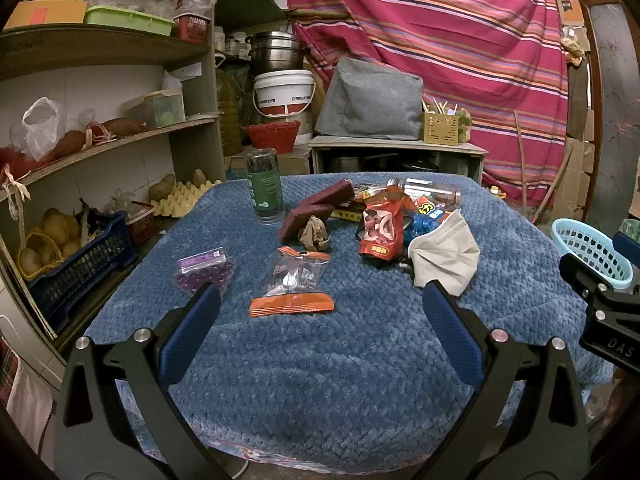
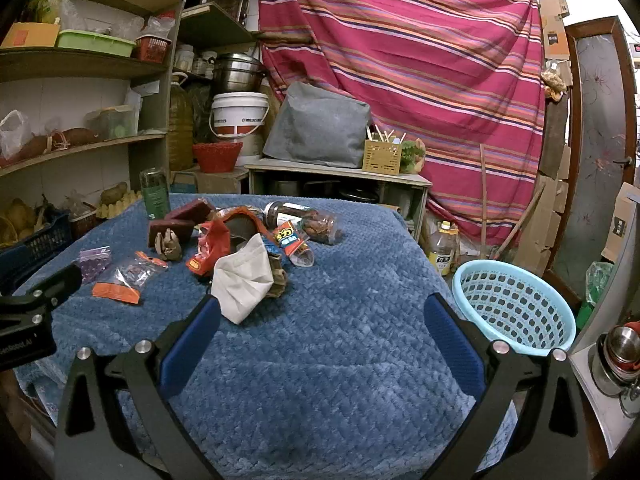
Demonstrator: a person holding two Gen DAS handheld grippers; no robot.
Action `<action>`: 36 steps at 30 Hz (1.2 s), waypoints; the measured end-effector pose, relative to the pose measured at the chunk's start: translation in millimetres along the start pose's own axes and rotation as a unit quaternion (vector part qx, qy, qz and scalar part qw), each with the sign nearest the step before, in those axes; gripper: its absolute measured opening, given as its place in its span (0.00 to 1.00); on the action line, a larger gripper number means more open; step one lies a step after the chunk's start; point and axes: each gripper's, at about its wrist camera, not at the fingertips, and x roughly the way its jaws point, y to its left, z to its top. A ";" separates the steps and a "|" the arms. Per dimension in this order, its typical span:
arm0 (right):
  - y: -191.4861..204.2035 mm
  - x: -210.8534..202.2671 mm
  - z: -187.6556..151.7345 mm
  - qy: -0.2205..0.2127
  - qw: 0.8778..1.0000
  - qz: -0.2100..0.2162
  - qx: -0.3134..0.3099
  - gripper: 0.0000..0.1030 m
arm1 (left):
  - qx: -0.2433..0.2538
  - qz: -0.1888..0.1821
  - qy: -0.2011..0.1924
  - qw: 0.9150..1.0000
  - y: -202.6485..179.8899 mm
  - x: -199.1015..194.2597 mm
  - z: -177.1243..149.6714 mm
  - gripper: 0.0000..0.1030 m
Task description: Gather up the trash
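- Both grippers hover over the tabletop (image 2: 340, 360) with fingers spread wide and nothing held: left gripper (image 1: 320, 300), right gripper (image 2: 322, 312).
- Trash lies mid-tabletop: mask (image 2: 240, 284), orange-edged wrapper (image 1: 294, 280), red packet (image 1: 378, 232), paper wad (image 1: 314, 234).
- The basket (image 2: 514, 308) stands just off the right edge.
- The mask looks the nearest pick for the right gripper; pinching a raised fold should avoid catching the plush cover.
- What lies under the mask is hidden; labels are unreadable.
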 end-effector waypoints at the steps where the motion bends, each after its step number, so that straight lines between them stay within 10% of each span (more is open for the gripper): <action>1: 0.2 -0.1 -0.3 0.000 1.000 0.000 0.000 0.96 | 0.000 0.000 0.000 1.000 0.0 -0.2 0.0 0.95; 36: 0.8 -0.1 -0.5 -0.001 1.000 -0.004 -0.004 0.96 | -0.001 0.000 -0.002 1.000 0.8 -0.5 -0.4 0.95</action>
